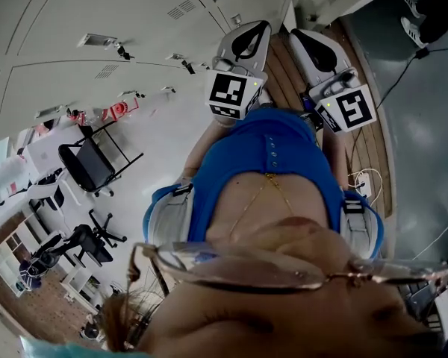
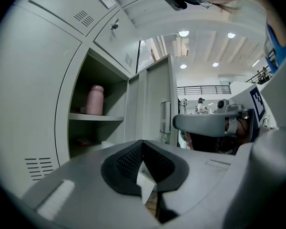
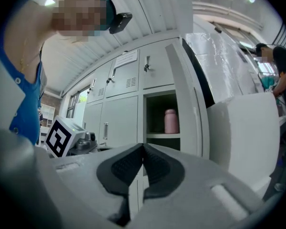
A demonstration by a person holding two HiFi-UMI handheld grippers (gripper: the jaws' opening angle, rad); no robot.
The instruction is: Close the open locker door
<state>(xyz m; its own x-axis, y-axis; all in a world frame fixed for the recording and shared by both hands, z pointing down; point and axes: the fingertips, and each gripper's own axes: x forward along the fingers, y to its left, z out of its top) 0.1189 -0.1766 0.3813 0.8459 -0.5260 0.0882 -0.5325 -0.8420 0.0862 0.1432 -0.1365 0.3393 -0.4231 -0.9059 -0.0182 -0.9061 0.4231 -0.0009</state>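
Observation:
The open locker compartment [image 2: 93, 123] shows in the left gripper view, with a pink bottle [image 2: 95, 100] on its shelf. Its door [image 2: 155, 104] stands swung out to the right, handle [image 2: 165, 117] facing me. The right gripper view shows the same compartment [image 3: 163, 118], the bottle [image 3: 169, 120] and the door [image 3: 193, 75] edge-on. My left gripper [image 2: 143, 149] is shut and empty, short of the locker. My right gripper [image 3: 143, 156] is shut and empty too. In the head view both grippers [image 1: 248, 39] [image 1: 311, 47] are held side by side before the person's chest.
Closed locker doors [image 1: 97, 21] with small handles fill the wall. A large white panel [image 3: 245, 128] stands right of the open door. Black office chairs [image 1: 93, 162] and a wooden floor strip [image 1: 284, 73] are nearby. Another person [image 3: 276, 61] stands at the far right.

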